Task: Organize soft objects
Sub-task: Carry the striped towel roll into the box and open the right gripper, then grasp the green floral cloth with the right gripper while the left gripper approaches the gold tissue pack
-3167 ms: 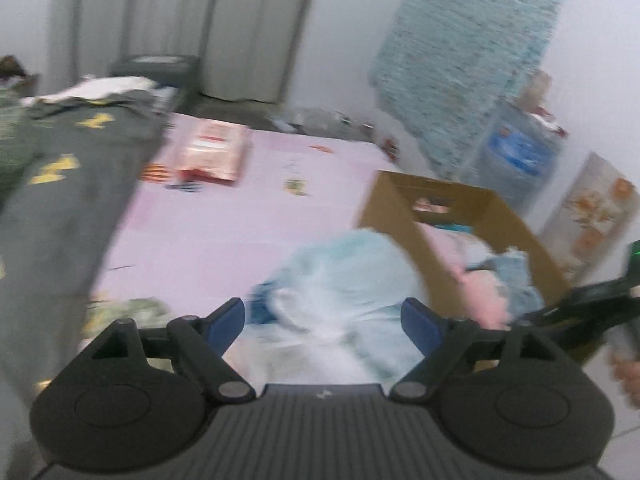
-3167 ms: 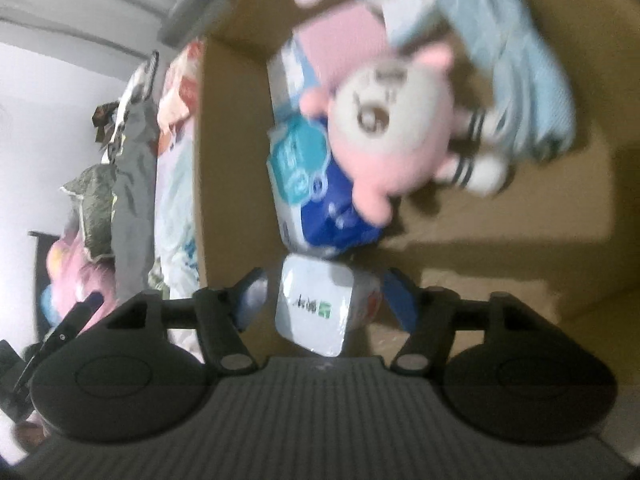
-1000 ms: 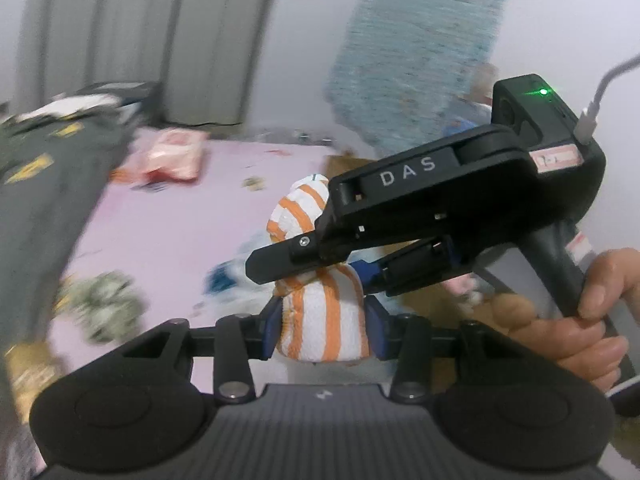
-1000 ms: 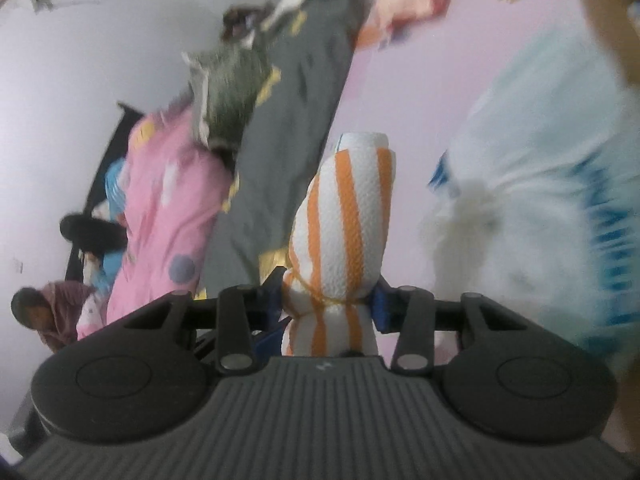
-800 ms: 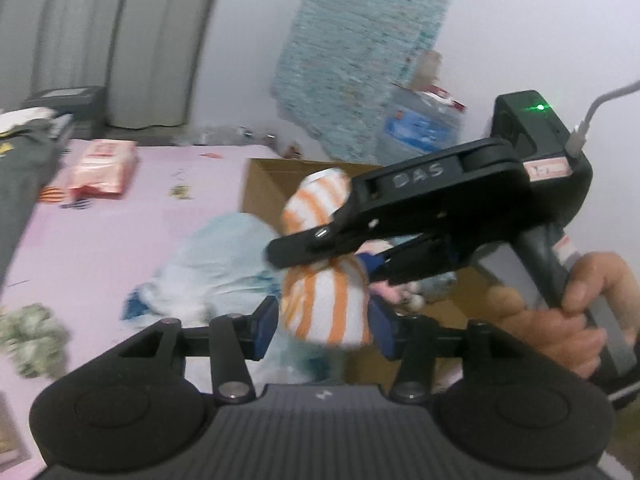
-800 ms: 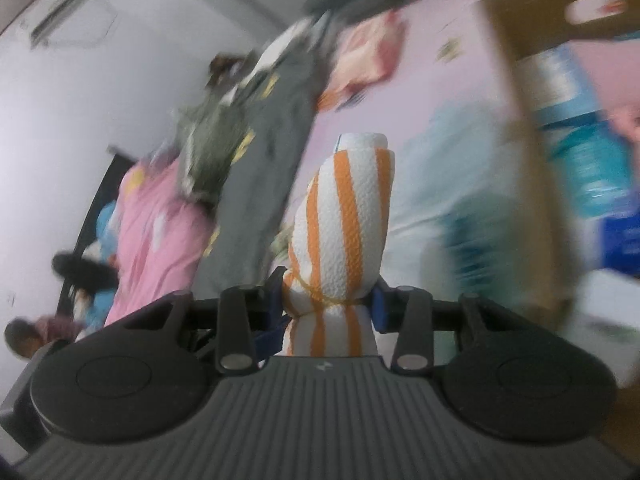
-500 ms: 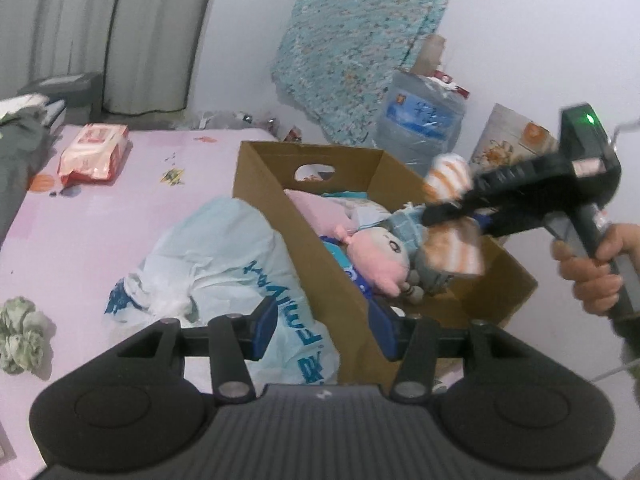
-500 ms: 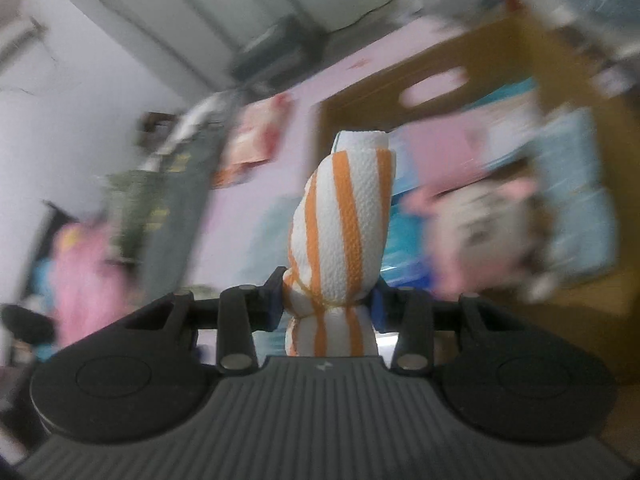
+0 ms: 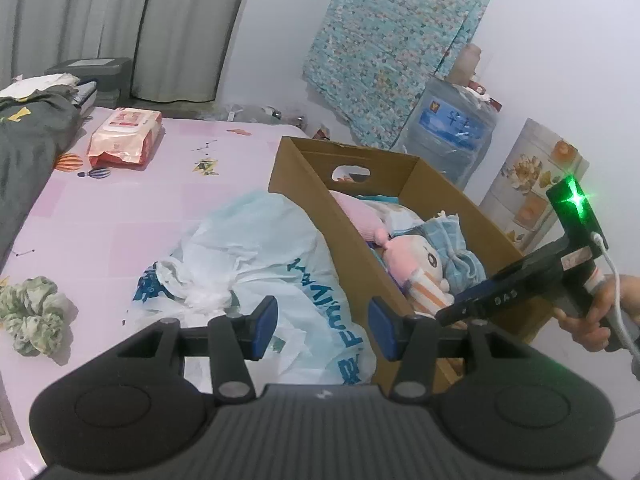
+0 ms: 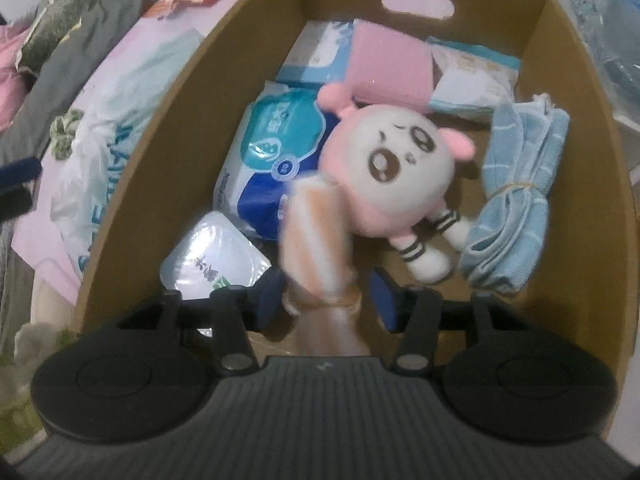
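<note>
An orange-and-white striped rolled towel (image 10: 316, 240) is blurred between the opening jaws of my right gripper (image 10: 326, 294), with gaps between it and both blue pads. It hangs low inside the brown cardboard box (image 10: 192, 128), beside a pink plush (image 10: 396, 172). The left wrist view shows the same towel (image 9: 428, 294) in the box (image 9: 320, 200), just ahead of the right gripper's tip. My left gripper (image 9: 323, 322) stands open with nothing in it, over a white plastic bag (image 9: 256, 248) left of the box.
The box also holds a blue bundled towel (image 10: 512, 200), a wipes pack (image 10: 276, 140), a small tissue pack (image 10: 212, 268) and a pink folded cloth (image 10: 392, 68). On the pink mat lie a green scrunchie (image 9: 34, 314) and a red-white pack (image 9: 124, 136). A water jug (image 9: 452, 128) stands behind.
My right gripper carried the striped towel away from the left gripper, tipped down over the box and opened its jaws. The towel has come loose and is dropping. The left gripper shifted slightly.
</note>
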`<act>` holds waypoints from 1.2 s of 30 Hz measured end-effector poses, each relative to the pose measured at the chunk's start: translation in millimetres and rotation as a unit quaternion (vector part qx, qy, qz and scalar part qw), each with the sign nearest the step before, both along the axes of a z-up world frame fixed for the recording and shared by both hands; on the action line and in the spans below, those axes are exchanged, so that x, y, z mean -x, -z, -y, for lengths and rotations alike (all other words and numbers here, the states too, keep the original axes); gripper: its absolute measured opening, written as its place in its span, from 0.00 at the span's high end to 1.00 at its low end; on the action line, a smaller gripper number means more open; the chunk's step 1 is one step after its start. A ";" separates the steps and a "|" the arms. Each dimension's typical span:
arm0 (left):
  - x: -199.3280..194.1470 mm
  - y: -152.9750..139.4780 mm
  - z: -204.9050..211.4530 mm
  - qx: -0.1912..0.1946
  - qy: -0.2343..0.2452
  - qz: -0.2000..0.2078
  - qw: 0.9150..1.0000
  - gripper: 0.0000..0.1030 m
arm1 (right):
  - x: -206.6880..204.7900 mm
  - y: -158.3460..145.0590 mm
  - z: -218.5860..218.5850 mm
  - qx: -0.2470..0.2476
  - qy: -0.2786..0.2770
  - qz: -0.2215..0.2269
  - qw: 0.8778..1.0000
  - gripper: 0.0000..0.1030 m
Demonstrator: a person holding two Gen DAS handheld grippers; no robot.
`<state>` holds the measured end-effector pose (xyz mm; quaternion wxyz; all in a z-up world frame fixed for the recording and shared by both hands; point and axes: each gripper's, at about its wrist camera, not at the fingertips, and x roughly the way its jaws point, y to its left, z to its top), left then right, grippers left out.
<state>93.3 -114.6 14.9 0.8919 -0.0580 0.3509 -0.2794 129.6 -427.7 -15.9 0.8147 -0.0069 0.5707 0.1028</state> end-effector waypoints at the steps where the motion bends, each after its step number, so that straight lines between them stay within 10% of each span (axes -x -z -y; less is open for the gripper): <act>1: 0.2 0.4 -1.0 0.000 -0.001 -0.001 1.000 0.50 | -0.6 -0.6 2.8 -0.007 0.007 0.002 1.000 0.50; 11: 2.8 4.2 -13.9 -0.006 -0.019 0.002 1.000 0.49 | -5.7 12.3 29.2 -0.119 0.096 -0.028 0.988 0.50; 20: 11.2 12.2 -44.0 -0.049 -0.070 0.012 0.996 0.39 | 6.6 -22.8 27.7 -0.105 0.120 0.025 0.987 0.48; 36: 28.3 24.1 -115.9 -0.124 -0.208 0.021 0.970 0.37 | -46.7 -72.3 -122.3 -0.248 -0.035 0.039 0.967 0.41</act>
